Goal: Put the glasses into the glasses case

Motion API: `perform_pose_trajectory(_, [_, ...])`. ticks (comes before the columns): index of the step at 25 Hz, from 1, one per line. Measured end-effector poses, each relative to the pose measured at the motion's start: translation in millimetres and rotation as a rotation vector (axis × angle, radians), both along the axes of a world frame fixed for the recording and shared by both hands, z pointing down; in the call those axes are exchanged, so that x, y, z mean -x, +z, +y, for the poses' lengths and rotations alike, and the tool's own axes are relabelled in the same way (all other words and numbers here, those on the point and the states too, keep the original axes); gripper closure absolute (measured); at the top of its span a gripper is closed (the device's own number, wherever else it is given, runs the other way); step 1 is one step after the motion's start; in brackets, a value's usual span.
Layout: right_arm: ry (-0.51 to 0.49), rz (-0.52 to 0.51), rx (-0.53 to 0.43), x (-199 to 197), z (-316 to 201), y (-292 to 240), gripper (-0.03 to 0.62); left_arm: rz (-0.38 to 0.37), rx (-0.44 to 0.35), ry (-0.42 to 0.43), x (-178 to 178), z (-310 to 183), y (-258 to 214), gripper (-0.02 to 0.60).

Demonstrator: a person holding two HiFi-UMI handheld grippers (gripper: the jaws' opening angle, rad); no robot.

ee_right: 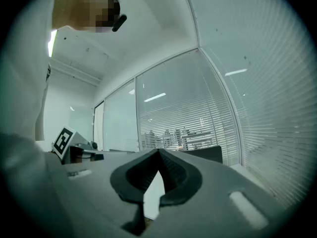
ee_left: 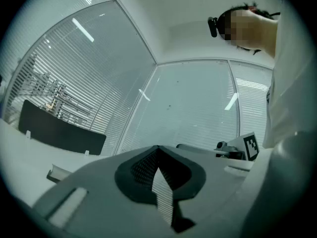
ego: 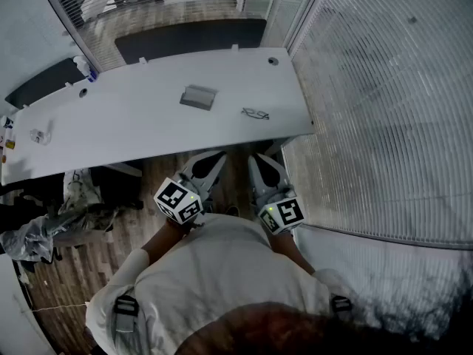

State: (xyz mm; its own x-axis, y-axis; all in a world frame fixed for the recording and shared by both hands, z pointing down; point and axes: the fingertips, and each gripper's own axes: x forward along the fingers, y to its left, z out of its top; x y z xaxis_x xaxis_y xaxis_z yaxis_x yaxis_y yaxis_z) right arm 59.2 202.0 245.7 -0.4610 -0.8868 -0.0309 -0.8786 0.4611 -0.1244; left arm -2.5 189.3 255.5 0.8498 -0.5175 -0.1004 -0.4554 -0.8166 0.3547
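A grey glasses case (ego: 199,97) lies on the white table (ego: 133,124), past its middle. Thin dark glasses (ego: 256,113) lie to its right, nearer the table's right end. Both grippers hang in front of the person's chest, short of the table's near edge and away from both objects. My left gripper (ego: 216,157) has its jaws together with nothing between them; in the left gripper view its tip (ee_left: 157,148) points at the glass wall. The jaws of my right gripper (ego: 256,159) also meet at their tip (ee_right: 159,152) and hold nothing.
Small items (ego: 41,134) sit at the table's left end, and a bottle (ego: 83,68) stands at its far left corner. Black panels (ego: 188,37) line the far side. A blind-covered glass wall (ego: 384,102) runs along the right. Bags and clutter (ego: 52,224) lie on the floor at left.
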Motion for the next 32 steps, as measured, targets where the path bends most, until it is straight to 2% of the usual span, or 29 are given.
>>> perform_pose_trajectory(6, [-0.020, -0.001, 0.006, -3, -1, -2, 0.592, -0.015, -0.003, 0.028, -11, 4, 0, 0.581])
perform_pose_trajectory(19, [-0.038, -0.026, 0.000, -20, 0, -5, 0.592, -0.023, 0.017, 0.014, -26, 2, 1, 0.581])
perform_pose_trajectory(32, [-0.057, -0.062, 0.021, -68, 8, 7, 0.592, -0.056, 0.040, -0.048, -60, 8, 15, 0.581])
